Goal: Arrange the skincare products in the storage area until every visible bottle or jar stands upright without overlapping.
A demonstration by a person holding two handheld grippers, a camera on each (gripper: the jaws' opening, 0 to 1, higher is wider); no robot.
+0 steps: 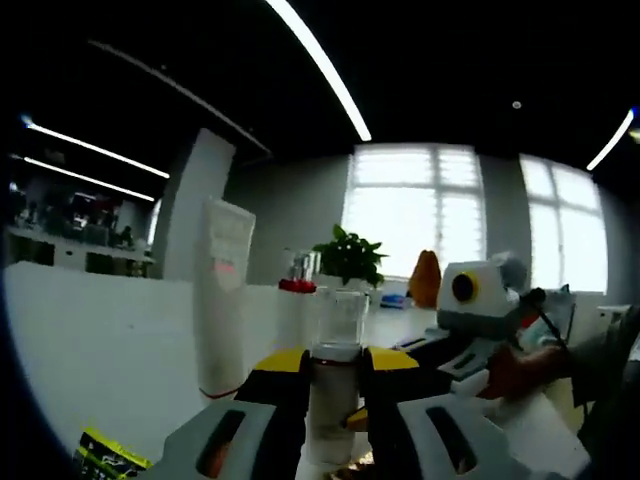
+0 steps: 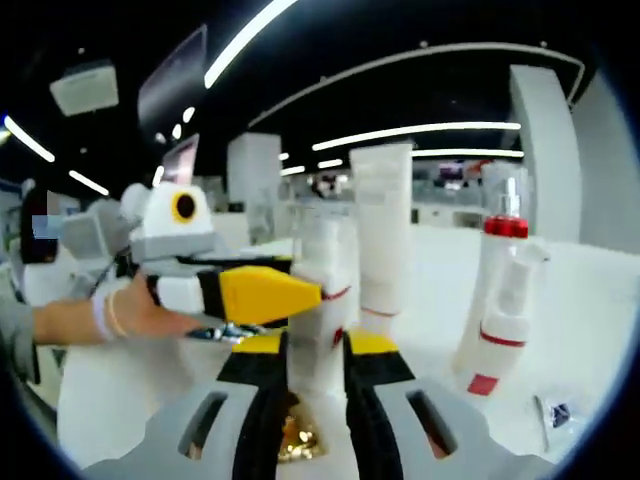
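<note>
**Room, work surface and gripper state**

Room: an open office with long ceiling light strips. In the left gripper view, bright windows (image 1: 415, 215) fill the centre right and a white column (image 1: 192, 205) stands at centre left. A green potted plant (image 1: 349, 255) sits before the windows.

Surface: a white table (image 1: 100, 340) spans the lower half of both views; a white partition runs along its far edge.

Products, largest first: a tall white tube (image 1: 224, 295) stands upright left of centre; in the right gripper view it (image 2: 383, 225) stands right of centre. A red-collared pump bottle (image 2: 497, 300) leans slightly at centre right. A clear bottle (image 1: 336, 385) stands upright at lower centre.

Left gripper (image 1: 333, 362): jaws closed against both sides of the clear bottle. In the right gripper view it enters from the left, held by a hand (image 2: 130, 315).

Right gripper (image 2: 314, 350): jaws narrowly parted, set either side of a white bottle (image 2: 322, 300); whether they grip it cannot be told
</note>
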